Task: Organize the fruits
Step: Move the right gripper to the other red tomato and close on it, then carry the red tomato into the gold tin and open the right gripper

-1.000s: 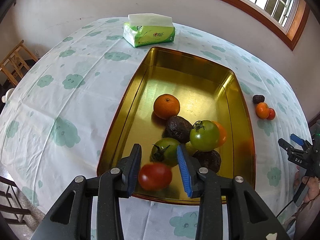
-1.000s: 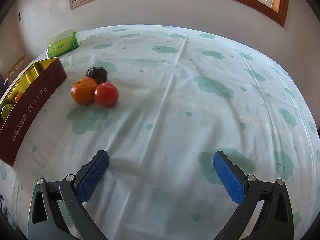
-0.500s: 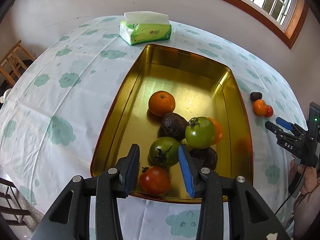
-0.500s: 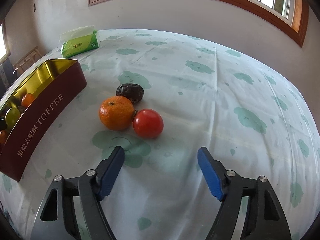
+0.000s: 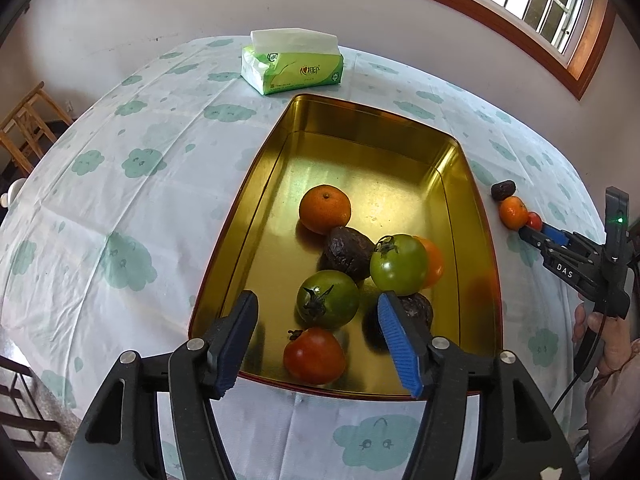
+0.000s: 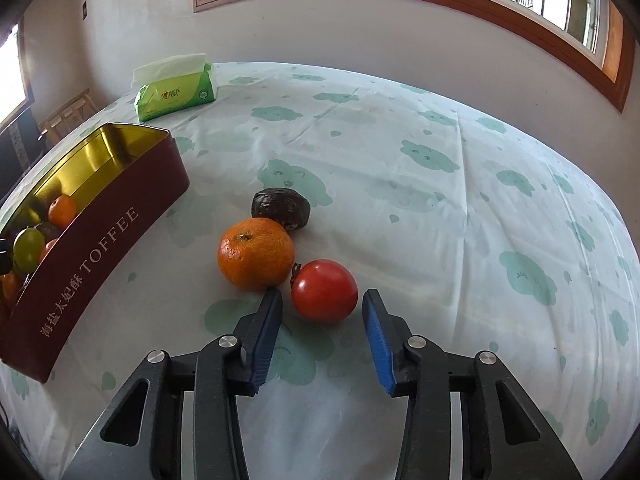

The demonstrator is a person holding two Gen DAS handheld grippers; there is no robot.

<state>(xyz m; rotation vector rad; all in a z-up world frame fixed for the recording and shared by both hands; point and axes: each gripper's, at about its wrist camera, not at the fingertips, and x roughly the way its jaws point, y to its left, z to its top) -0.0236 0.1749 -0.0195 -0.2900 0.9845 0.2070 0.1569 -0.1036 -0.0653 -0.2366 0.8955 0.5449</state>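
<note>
A gold tin with a dark red outer wall holds several fruits, among them an orange and two green tomatoes. A red tomato lies free at the tin's near end. My left gripper hovers over it, its jaws opening and touching nothing. On the cloth right of the tin sit an orange, a dark wrinkled fruit and a second red tomato. My right gripper straddles that tomato, its jaws closing, with a small gap left at each pad.
A green tissue pack lies beyond the tin's far end. A wooden chair stands past the table's left edge. A person's hand holds the right gripper at the table's right side.
The left jaws let go of the red tomato, which now rests in the tin, and spread wider. The right gripper moved forward to the tomato on the cloth and narrowed around it.
</note>
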